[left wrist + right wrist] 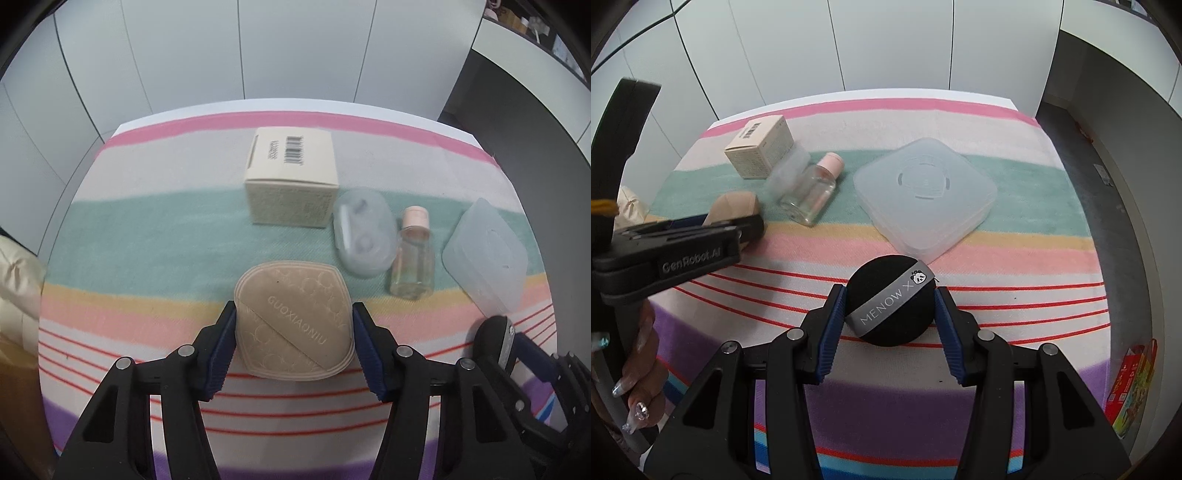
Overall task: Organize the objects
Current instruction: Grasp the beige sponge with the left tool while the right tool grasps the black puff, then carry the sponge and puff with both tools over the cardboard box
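Both grippers clamp a puff off the striped worktop [147, 229] for sorting — left gripper [293, 341] fingers closed on the beige puff [291, 325] at lower centre, right gripper [890, 325] fingers closed on the black puff [890, 302] — clear case [925, 192] lies just beyond, likely destination.

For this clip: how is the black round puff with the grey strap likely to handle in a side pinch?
The black puff looks soft and padded, so it would probably squash between the right gripper's fingers rather than resist. It is likely very light. Lying flat on the striped cloth, it seems unlikely to roll.
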The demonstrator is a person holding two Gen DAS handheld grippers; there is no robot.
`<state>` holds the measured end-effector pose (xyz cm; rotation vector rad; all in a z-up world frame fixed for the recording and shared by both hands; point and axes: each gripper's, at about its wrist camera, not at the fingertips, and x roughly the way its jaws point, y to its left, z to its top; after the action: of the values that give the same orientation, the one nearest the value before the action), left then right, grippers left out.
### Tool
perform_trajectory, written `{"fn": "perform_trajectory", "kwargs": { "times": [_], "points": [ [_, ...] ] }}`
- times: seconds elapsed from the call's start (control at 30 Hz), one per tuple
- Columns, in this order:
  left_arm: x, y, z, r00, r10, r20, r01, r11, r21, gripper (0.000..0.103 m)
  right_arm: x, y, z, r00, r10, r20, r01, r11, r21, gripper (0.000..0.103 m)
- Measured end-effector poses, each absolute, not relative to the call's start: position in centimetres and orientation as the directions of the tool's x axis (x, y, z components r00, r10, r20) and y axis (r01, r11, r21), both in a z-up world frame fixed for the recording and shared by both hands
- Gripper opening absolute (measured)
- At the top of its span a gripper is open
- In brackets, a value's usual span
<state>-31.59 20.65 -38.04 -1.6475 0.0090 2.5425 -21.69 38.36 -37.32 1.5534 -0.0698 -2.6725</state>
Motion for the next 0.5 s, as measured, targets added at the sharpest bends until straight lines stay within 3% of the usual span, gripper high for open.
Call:
{"fn": "perform_trajectory", "kwargs": {
  "times": [0.5],
  "points": [
    [-28.6, 17.0, -31.5, -0.457, 0.050, -0.888, -0.039, -0.999, -0.036, 0.061, -22.3, 36.5, -32.2, -0.500, -0.079, -0.863, 0.036, -0.997, 0.070, 0.050]
  ]
}}
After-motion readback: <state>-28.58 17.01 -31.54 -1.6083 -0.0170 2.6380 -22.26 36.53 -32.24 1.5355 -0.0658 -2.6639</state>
